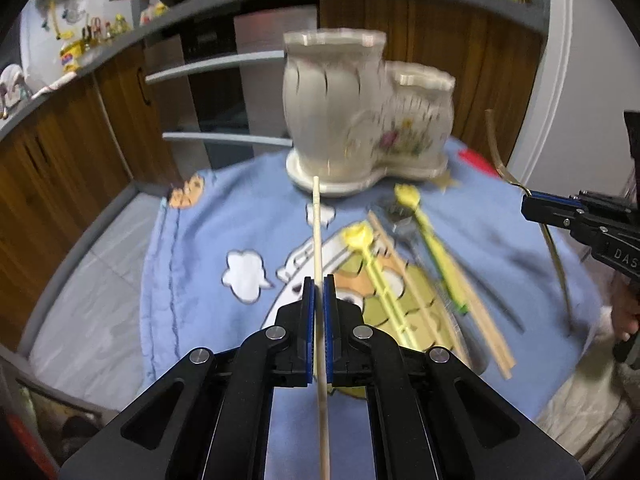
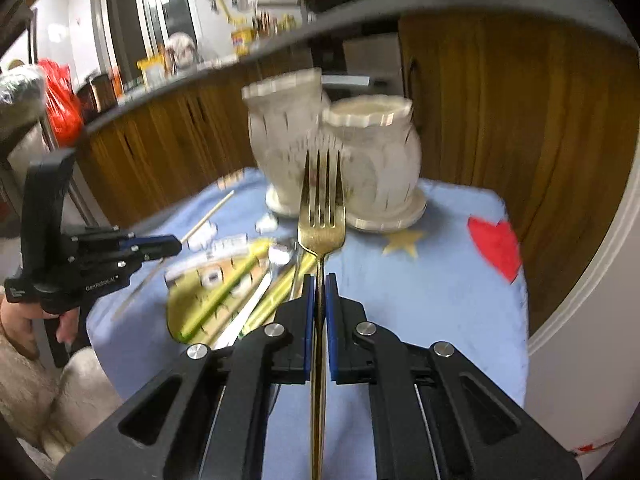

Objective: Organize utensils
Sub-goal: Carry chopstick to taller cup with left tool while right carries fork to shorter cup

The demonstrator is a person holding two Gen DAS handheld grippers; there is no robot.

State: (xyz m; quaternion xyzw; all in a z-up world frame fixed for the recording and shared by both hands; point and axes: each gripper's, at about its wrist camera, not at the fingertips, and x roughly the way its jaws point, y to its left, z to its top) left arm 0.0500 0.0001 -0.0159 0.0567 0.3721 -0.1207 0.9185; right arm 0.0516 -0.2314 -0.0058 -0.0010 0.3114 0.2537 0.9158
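Note:
My left gripper is shut on a wooden chopstick that points toward the white ceramic double-cup holder, held above the blue cloth. My right gripper is shut on a gold fork, tines forward, in front of the holder. In the left wrist view the right gripper shows at the right edge with the fork. In the right wrist view the left gripper shows at left with the chopstick. Both holder cups look empty from here.
On the blue cartoon cloth lie yellow spoons, chopsticks and a silver utensil. Wooden cabinets and a dark counter edge stand behind the table. The cloth's right part carries a red heart.

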